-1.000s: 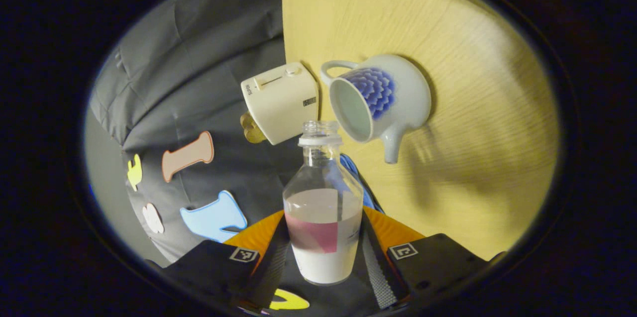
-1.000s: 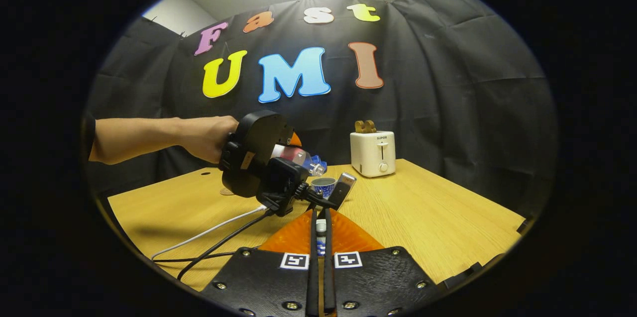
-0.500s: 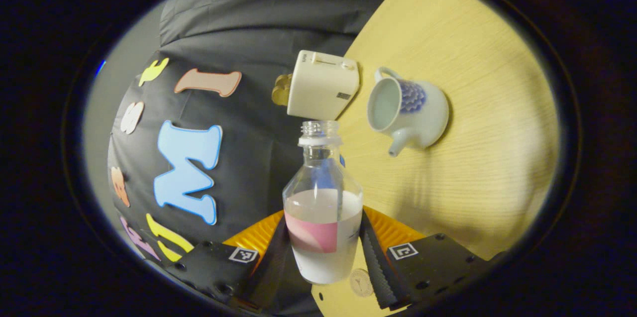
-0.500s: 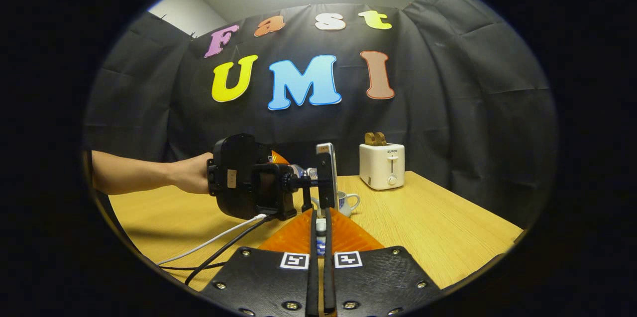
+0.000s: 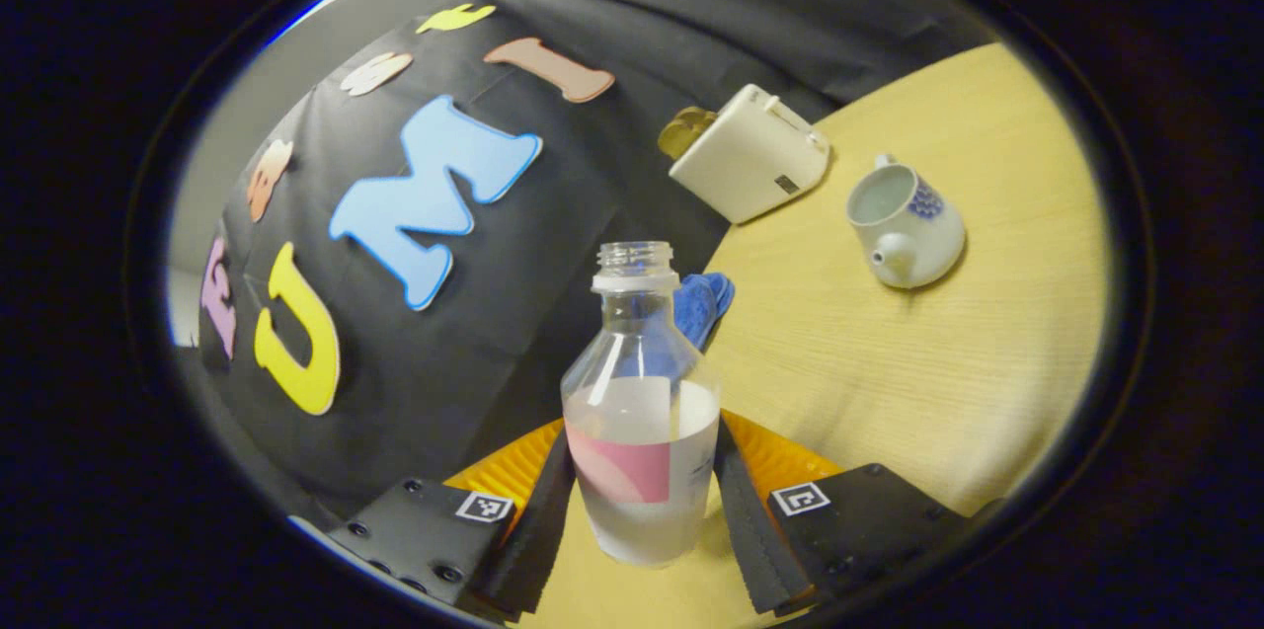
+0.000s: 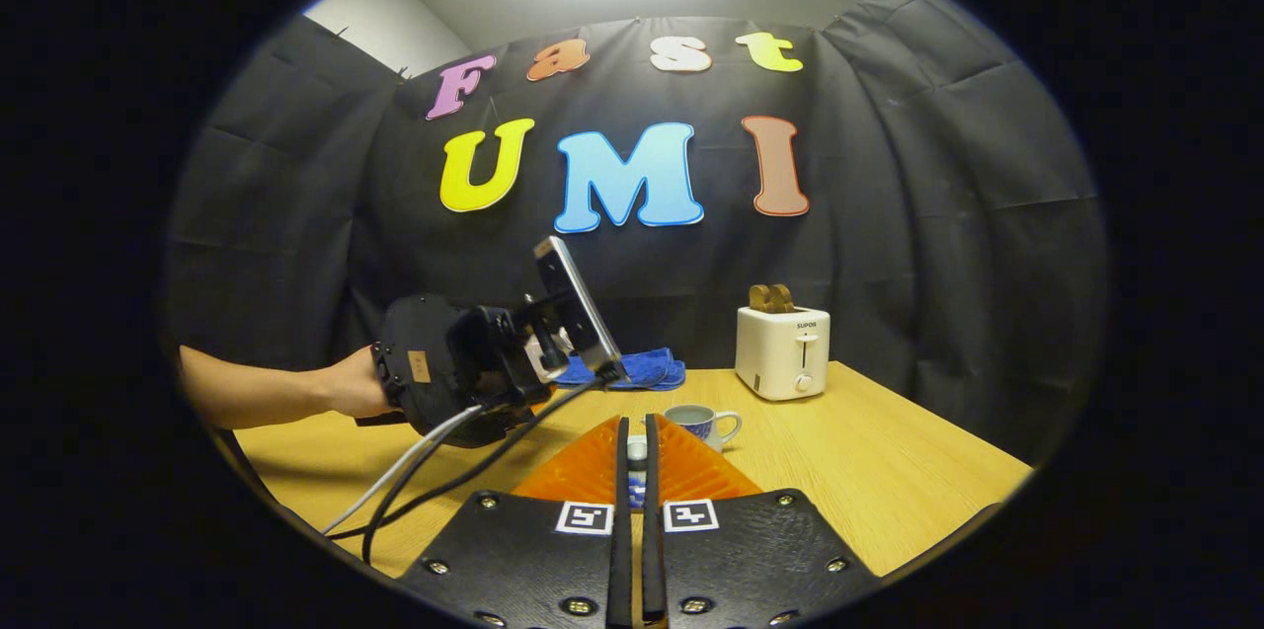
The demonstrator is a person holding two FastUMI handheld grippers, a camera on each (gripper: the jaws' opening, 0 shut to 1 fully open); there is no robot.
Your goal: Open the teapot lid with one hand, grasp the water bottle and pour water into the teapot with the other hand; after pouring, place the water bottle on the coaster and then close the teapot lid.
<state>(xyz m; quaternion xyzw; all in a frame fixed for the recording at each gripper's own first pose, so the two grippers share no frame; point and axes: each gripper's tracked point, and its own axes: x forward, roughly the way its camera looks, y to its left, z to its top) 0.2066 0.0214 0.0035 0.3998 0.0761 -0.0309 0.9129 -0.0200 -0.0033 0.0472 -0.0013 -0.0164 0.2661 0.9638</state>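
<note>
- Water bottle (image 5: 640, 412) — uncapped, part full, clamped between the left gripper (image 5: 642, 511) fingers at its lower body; its long axis runs straight along the fingers, neck pointing away from the camera.
- Teapot (image 5: 904, 226) sits lidless on the table (image 5: 889, 382), ahead and to the right of the bottle neck in the left gripper view, well apart from it; spout faces the bottle side.
- Judgement: pouring looks finished, so the bottle goes to the coaster next. I cannot make out the coaster, so its direction from the bottle is unknown.
- Right gripper (image 6: 633, 471) fingers nearly together on a small pale piece with a blue pattern — likely the lid (image 6: 637, 451), held low in front of the teapot.
- Left gripper in a hand (image 6: 351, 384) is to the left of the teapot in the right gripper view.
- Toaster (image 5: 750, 155) and blue cloth (image 5: 699, 301) stand at the table's far edge.
</note>
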